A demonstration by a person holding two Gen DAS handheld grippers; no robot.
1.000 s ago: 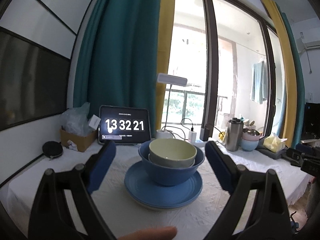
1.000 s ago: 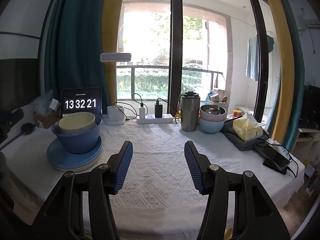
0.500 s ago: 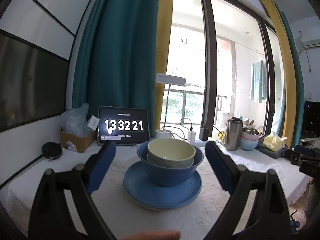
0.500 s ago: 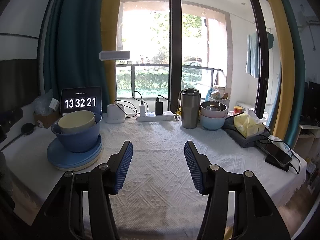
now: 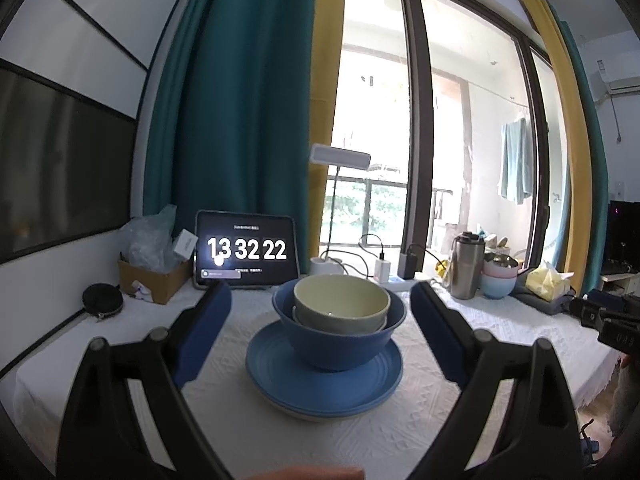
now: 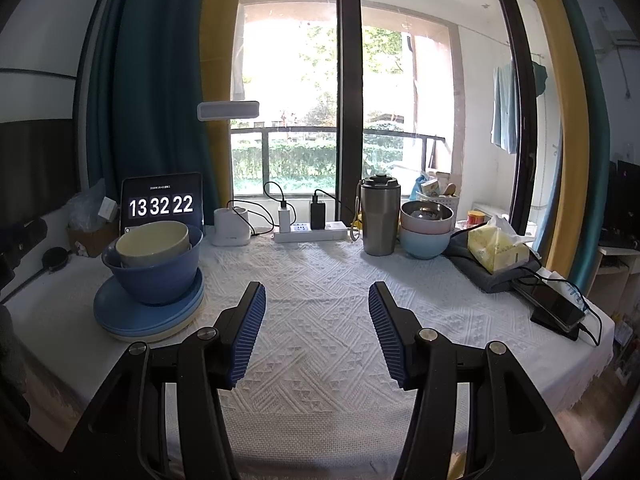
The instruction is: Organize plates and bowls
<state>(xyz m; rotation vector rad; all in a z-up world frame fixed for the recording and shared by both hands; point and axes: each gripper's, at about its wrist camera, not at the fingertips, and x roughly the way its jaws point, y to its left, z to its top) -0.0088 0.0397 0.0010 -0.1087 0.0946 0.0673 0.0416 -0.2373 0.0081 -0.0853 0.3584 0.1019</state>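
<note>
Left gripper fingers spread wide, flanking stack, no contact. Stack on counter, left side: cream bowl nested in blue bowl, on blue plate. Right gripper fingers spread, empty, over bare cloth. Pink/blue bowls sit rear right beside steel tumbler.

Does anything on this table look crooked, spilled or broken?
Only one small thing: the cream bowl sits tilted inside the blue bowl rather than nested flat. The blue bowl stands upright on the stacked plates. Nothing looks spilled or broken.
</note>
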